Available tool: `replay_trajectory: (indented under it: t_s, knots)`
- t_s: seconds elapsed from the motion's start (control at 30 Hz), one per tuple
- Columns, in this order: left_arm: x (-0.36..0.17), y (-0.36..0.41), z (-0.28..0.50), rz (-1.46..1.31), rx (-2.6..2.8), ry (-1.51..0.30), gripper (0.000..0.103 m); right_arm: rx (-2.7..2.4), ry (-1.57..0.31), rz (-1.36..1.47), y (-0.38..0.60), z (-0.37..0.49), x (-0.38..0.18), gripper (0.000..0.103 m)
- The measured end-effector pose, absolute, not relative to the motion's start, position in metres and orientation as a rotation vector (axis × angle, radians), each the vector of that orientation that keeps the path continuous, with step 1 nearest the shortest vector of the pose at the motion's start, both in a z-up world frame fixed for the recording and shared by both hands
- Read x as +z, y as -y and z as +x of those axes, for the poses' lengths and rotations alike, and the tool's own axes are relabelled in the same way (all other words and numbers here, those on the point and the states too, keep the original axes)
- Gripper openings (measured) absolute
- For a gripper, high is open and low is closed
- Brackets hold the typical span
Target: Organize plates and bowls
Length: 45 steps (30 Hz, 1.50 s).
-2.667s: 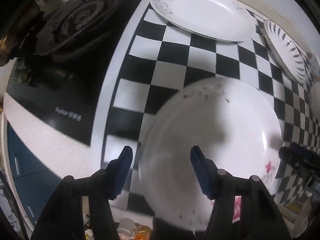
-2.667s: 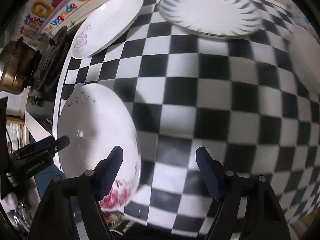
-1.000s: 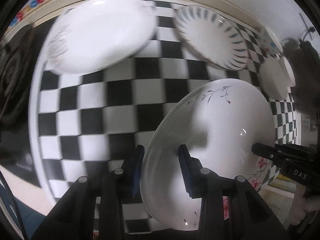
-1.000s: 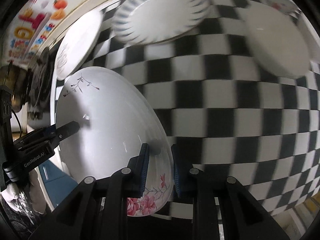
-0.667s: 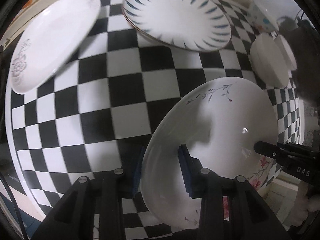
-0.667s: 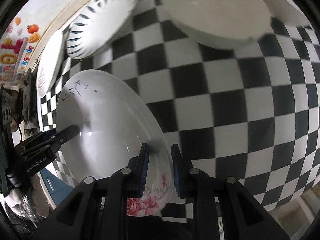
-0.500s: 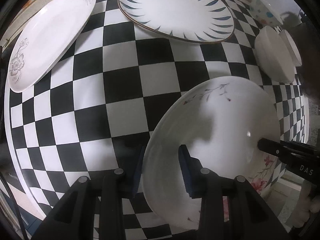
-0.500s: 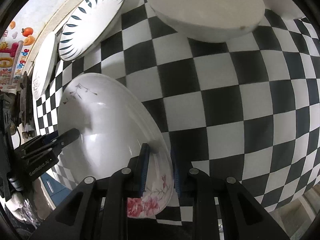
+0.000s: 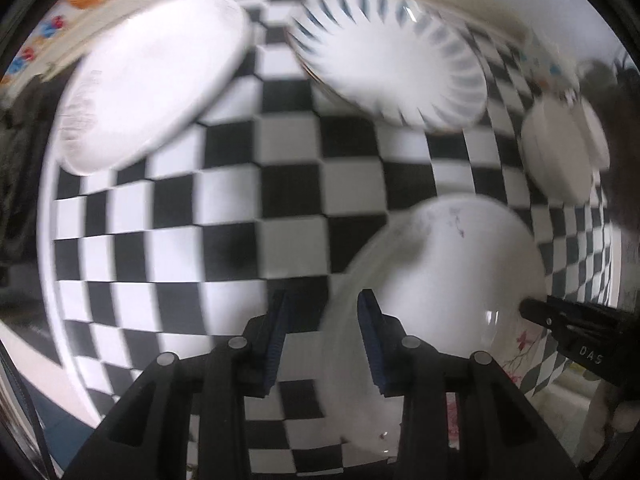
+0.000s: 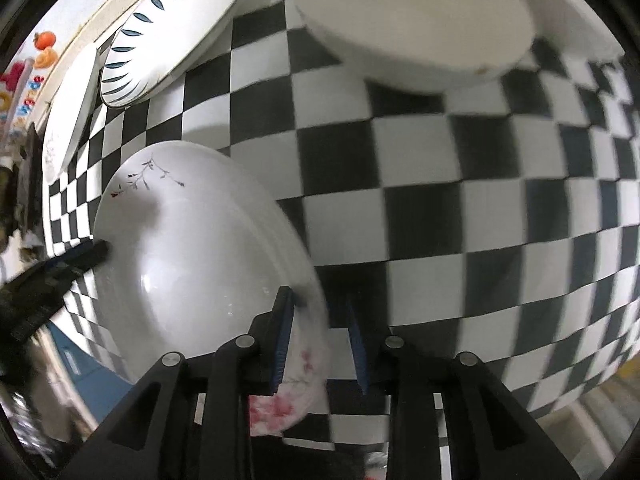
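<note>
Underneath everything, a black-and-white checked desk. Near its front edge, the flowered plate, spanning the gap between the two tools, either low over the checks or touching them; cannot tell which through the blur. Round, so no long axis to speak of, only the line from grip to grip, running left to right along the front edge. Toward the far edge, a plain plate near the left corner and, just beside it, a leaf-pattern plate, both lying on the checks. Further right along that edge, a white bowl, apart from the plates. At the flowered plate's left rim, the left gripper, pointing down, jaws narrow and straddling the rim, inner one over the plate's well, outer one outside with a dark sliver beside it; too smeared to say whether clamped or slack. At the opposite rim, by the pink flowers, the right gripper, jaws opening, rim between them, inner one against the plate's inside, outer one clear of the edge. Plate therefore to the right of the left jaws and to the left of the right ones, equally near both hands. Probably the setting-down step, calling next for a clean lift off the rim on each side without dragging the plate.
</note>
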<state>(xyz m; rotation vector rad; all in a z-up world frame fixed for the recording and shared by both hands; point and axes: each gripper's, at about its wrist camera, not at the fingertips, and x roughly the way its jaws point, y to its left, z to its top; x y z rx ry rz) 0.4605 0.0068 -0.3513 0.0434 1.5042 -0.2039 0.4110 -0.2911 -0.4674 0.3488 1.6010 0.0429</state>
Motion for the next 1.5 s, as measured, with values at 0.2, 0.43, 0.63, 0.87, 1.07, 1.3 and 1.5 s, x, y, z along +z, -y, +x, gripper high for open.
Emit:
replay_trajectory:
  t_s: [0.2,0.43,0.63,0.87,1.07,1.3,1.5]
  knots:
    - [-0.296,-0.055,0.467,-0.045,-0.074,-1.326,0.034,0.104,-1.432,0.271,0.284,0.416,-0.398,0.045]
    - [-0.292,-0.123,0.498,-0.156,0.092,-1.256,0.042,0.365,-1.24,0.309,0.208,0.486,-0.337,0.091]
    - [-0.338,-0.185,0.533,-0.328,0.153,-1.34,0.042,0.386,-1.35,0.292,0.136,0.608,-0.363,0.09]
    - [-0.379,-0.213,0.566,-0.415,0.131,-1.407,0.042,0.433,-1.42,0.206,0.069,0.709,-0.413,0.085]
    - [-0.402,-0.203,0.58,-0.389,0.098,-1.451,0.042,0.489,-1.514,0.178,0.037,0.75,-0.449,0.068]
    - [-0.417,-0.189,0.588,-0.374,0.082,-1.465,0.04,0.594,-1.6,0.188,0.02,0.761,-0.476,0.049]
    - [-0.423,-0.183,0.59,-0.361,0.115,-1.442,0.035,0.562,-1.579,0.134,0.021,0.759,-0.473,0.027]
